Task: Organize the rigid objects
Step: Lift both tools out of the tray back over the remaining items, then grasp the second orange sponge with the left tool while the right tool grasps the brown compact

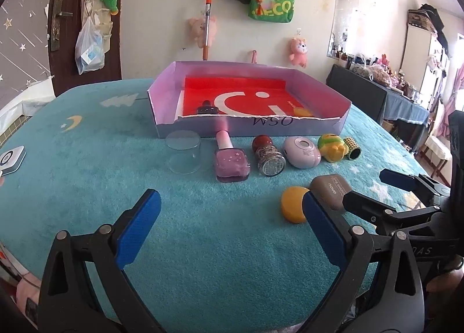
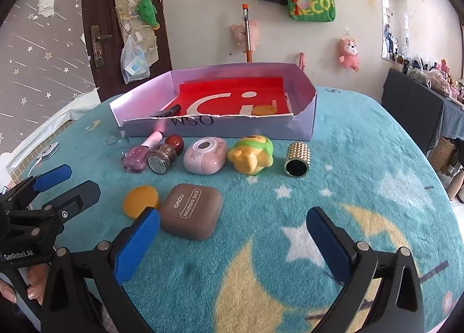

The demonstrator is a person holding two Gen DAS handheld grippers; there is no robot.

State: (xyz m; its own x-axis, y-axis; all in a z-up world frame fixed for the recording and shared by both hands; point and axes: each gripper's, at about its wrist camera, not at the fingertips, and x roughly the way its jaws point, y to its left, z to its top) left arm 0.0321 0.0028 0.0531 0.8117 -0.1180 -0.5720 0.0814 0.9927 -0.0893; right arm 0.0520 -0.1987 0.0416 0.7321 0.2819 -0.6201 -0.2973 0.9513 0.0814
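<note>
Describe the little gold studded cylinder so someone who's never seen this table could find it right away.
Start at the lilac cardboard tray on the teal star-and-moon blanket. A row of small items lies along its front wall; the gold studded cylinder is at the row's right end, beside the yellow-and-green toy figure. It is the only metallic piece, bumpy with studs, its dark round end facing the camera.

The blanket (image 2: 362, 159) is teal, patterned with white stars and yellow moons. The box (image 2: 304, 127) is pale lilac, lined in red with a white mark. The nail polish bottle (image 1: 232, 163) is pink with small stars. The case (image 2: 191, 211) is brown with white lettering. The tube (image 2: 298, 159) is gold-studded, its end apparently black. Finger pads (image 1: 139, 228) are blue.
</note>
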